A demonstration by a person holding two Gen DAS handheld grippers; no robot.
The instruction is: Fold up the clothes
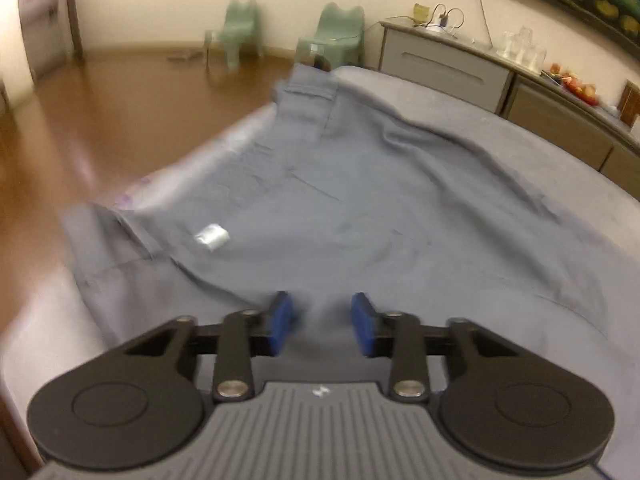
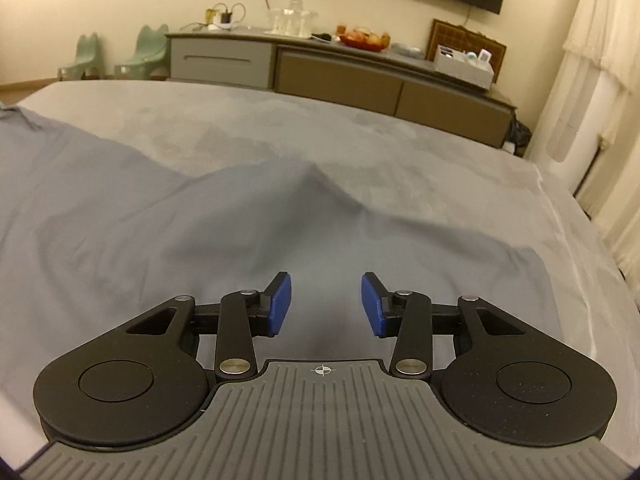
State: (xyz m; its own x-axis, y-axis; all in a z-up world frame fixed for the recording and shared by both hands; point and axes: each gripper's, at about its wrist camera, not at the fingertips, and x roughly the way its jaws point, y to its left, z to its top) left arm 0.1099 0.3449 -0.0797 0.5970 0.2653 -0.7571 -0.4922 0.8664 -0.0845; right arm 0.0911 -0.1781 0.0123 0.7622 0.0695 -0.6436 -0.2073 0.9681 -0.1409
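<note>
The left claw (image 1: 322,322) is standing partly apart with nothing between its blue pads (image 1: 280,322); grey cloth is lying just ahead of and under the tips, apart from them. The right claw (image 2: 325,305) is likewise gaping, empty, and is hanging over a soft ridge in the same cloth.

That cloth is the garment (image 1: 320,184) to be folded, which looks like a pair of grey trousers. It is lying spread and rumpled on the bed (image 2: 400,128): in the left wrist view its waistband end is reaching toward the far corner, and a small white label (image 1: 211,236) is showing near the left edge. A fold is running along its near left side, close to where the bed drops to the brown floor (image 1: 100,112).

As a judgement, the step in hand is picking new grip points for the next fold. To do it well, each claw should be going for an outer edge or corner, not the loose middle, and biting only as many layers as are meant to travel. Both should be lifting together, keeping the cloth taut between them so that the crease is landing straight. The left view is blurred, so the exact seam lines are hard to read.
</note>
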